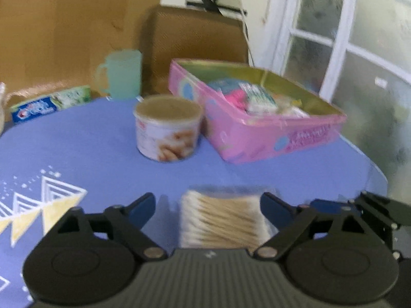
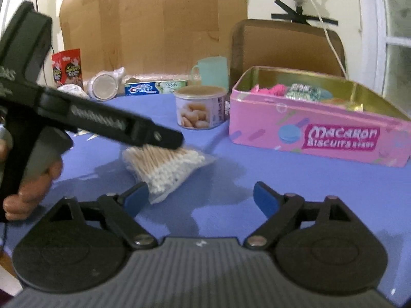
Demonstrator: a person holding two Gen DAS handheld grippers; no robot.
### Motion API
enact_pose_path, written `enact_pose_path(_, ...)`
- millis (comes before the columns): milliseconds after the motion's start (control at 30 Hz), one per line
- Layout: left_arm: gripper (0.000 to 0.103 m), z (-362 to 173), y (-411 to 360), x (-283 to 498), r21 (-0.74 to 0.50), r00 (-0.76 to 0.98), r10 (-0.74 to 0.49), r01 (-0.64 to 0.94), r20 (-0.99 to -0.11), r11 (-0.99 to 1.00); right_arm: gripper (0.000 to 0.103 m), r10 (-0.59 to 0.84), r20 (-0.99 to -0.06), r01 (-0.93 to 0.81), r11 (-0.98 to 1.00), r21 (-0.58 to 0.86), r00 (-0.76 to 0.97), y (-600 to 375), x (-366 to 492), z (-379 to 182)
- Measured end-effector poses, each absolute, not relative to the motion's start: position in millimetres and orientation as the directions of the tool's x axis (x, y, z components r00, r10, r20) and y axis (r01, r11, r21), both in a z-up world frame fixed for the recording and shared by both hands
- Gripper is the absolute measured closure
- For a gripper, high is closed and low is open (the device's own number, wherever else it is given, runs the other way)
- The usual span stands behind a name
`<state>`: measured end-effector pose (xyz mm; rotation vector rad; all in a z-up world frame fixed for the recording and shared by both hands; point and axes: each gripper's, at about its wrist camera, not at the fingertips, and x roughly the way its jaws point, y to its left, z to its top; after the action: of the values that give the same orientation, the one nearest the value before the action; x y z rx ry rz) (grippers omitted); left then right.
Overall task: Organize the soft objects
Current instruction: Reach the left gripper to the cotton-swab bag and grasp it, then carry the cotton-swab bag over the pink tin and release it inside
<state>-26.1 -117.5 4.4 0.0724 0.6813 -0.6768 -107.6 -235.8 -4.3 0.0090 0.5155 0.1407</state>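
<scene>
A clear bag of cotton swabs [image 1: 223, 218] lies on the blue tablecloth [image 1: 90, 141]. My left gripper [image 1: 209, 202] is low over the bag and straddles it. Its right pad is at the bag's edge and its left pad stands clear of the bag, so the jaws are open. In the right wrist view the left gripper [image 2: 177, 141] reaches in from the left over the same bag [image 2: 167, 166], held by a person's hand [image 2: 30, 179]. My right gripper [image 2: 200, 199] is open and empty just in front of the bag. The open pink biscuit tin [image 2: 321, 141] holds a pink soft item [image 2: 269, 89] and several packets.
A round biscuit can [image 2: 200, 110] stands left of the tin [image 1: 257, 138]. Behind it are a toothpaste box [image 2: 154, 88], a green cup [image 2: 213, 71], a wrapped white roll [image 2: 102, 86] and a red snack box [image 2: 68, 68]. Cardboard lines the back wall; a window is at the right.
</scene>
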Motion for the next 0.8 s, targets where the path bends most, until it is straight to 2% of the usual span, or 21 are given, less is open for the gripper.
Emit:
enact_pose_path(133, 0.016, -2, -113, -32, -0.198, 0.529, -0.567, 0.596, -0.632, 0.778, 0.018, 0.192, -0.487, -0.195, 0.980, 0.045, 0.852, -228, -108, -5)
enact_pose_path(233, 0.022, -5, -103, -38, -0.235, 0.523, -0.574, 0.576, -0.629, 0.783, 0.029, 0.235, -0.495, -0.249, 0.968, 0.038, 0.837, -218, -104, -7)
enact_pose_path(300, 0.029, -5, -102, -42, -0.237, 0.524, -0.577, 0.578, -0.626, 0.781, 0.049, 0.255, -0.503, -0.274, 0.961, 0.038, 0.826, -212, -99, -11)
enact_pose_path(367, 0.033, 0, -107, -46, -0.232, 0.519, -0.576, 0.582, -0.631, 0.779, 0.058, 0.255, -0.494, -0.276, 0.961, 0.032, 0.831, -209, -98, -12)
enact_pose_path(467, 0.034, 19, -123, -55, -0.186, 0.531, -0.592, 0.629, -0.606, 0.755, 0.060, 0.214, -0.458, -0.241, 0.970, -0.001, 0.863, -214, -104, -5)
enact_pose_path(667, 0.034, 64, -188, -51, -0.071, 0.537, -0.659, 0.745, -0.527, 0.664, 0.060, 0.125, -0.365, -0.106, 0.992, 0.072, 0.922, -267, -99, 21)
enact_pose_path(800, 0.032, 81, -236, -30, -0.044, 0.530, -0.687, 0.776, -0.497, 0.630, 0.061, 0.033, -0.318, -0.013, 0.998, 0.066, 0.947, -303, -80, 35)
